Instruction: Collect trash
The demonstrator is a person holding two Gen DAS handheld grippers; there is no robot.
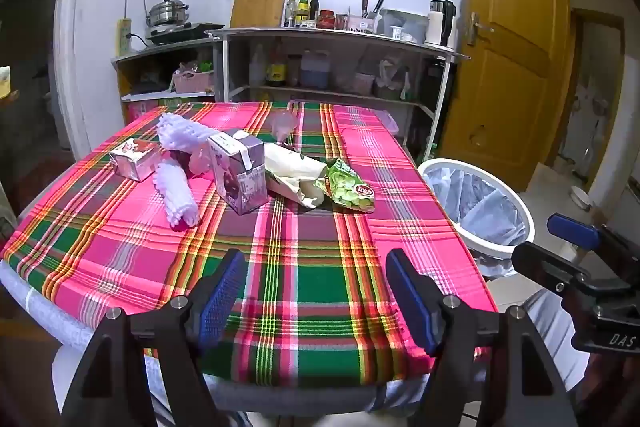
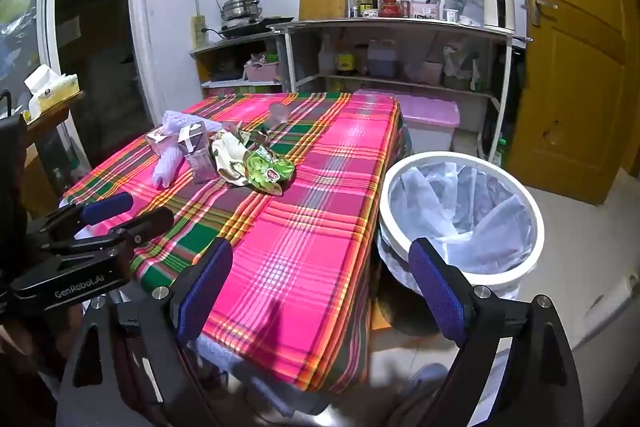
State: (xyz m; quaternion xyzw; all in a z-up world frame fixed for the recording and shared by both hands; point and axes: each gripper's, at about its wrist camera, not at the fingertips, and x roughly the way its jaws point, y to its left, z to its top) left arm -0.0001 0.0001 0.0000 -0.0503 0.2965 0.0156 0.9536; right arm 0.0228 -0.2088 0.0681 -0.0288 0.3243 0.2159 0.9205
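Observation:
Trash lies grouped on the plaid tablecloth [image 1: 304, 267]: a purple drink carton [image 1: 240, 171], a small pink carton [image 1: 134, 159], white foam nets [image 1: 178, 195], a crumpled paper wrap [image 1: 292, 175] and a green snack bag [image 1: 350, 189]. The same pile shows in the right wrist view, with the green bag [image 2: 268, 171] and purple carton [image 2: 200, 157]. My left gripper [image 1: 316, 299] is open and empty over the table's near edge. My right gripper [image 2: 320, 291] is open and empty, between the table's right edge and the white lined bin [image 2: 460, 215].
The bin [image 1: 480, 211] stands on the floor right of the table. A clear plastic cup [image 1: 284, 127] sits further back on the cloth. A pink-lidded box [image 2: 428, 123], shelves with bottles [image 1: 332, 67] and a yellow door [image 1: 516, 39] are behind.

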